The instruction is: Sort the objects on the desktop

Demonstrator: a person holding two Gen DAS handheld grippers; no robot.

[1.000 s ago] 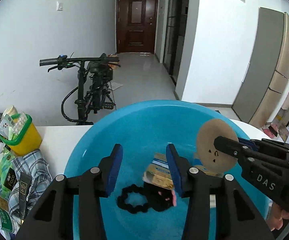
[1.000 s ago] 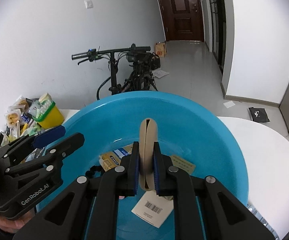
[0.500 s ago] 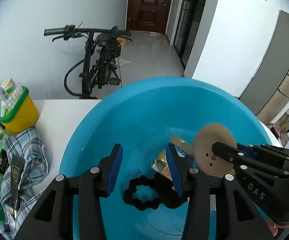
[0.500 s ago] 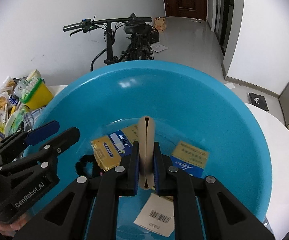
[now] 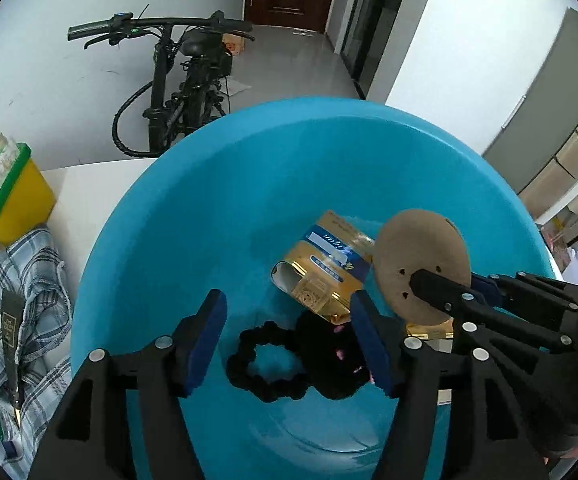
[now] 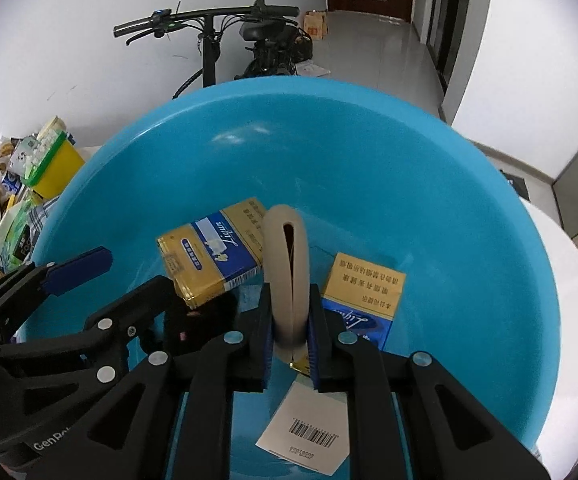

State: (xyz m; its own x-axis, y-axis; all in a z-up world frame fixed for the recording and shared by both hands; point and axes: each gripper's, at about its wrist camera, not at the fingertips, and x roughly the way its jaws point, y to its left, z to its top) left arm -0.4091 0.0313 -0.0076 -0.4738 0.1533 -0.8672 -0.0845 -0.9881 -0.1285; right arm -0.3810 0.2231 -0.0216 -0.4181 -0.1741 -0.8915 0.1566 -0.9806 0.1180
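Observation:
A big blue basin (image 5: 209, 220) (image 6: 409, 180) fills both views. In it lie a black scrunchie (image 5: 265, 364), a black fuzzy item with pink bits (image 5: 329, 356), a gold-and-blue pack (image 5: 321, 268) (image 6: 213, 256), a second pack (image 6: 361, 296) and a white barcode tag (image 6: 309, 432). My left gripper (image 5: 287, 340) (image 6: 129, 280) hangs over the scrunchie, jaws opening, its pads pressing on nothing. My right gripper (image 6: 289, 320) (image 5: 429, 284) is shut on a tan round disc (image 6: 287, 264) (image 5: 421, 264), held on edge above the basin floor.
The basin stands on a white table (image 5: 85, 192) (image 6: 569, 320). At the left are a yellow bin with a green rim (image 5: 13, 196) (image 6: 57, 164), a plaid cloth (image 5: 33, 280) and several snack packets. A bicycle (image 5: 177, 80) (image 6: 249, 40) stands behind by the wall.
Both grippers have sunk toward the basin and tipped further down. The left jaws stand wider apart than before. The right gripper still clamps the tan disc.

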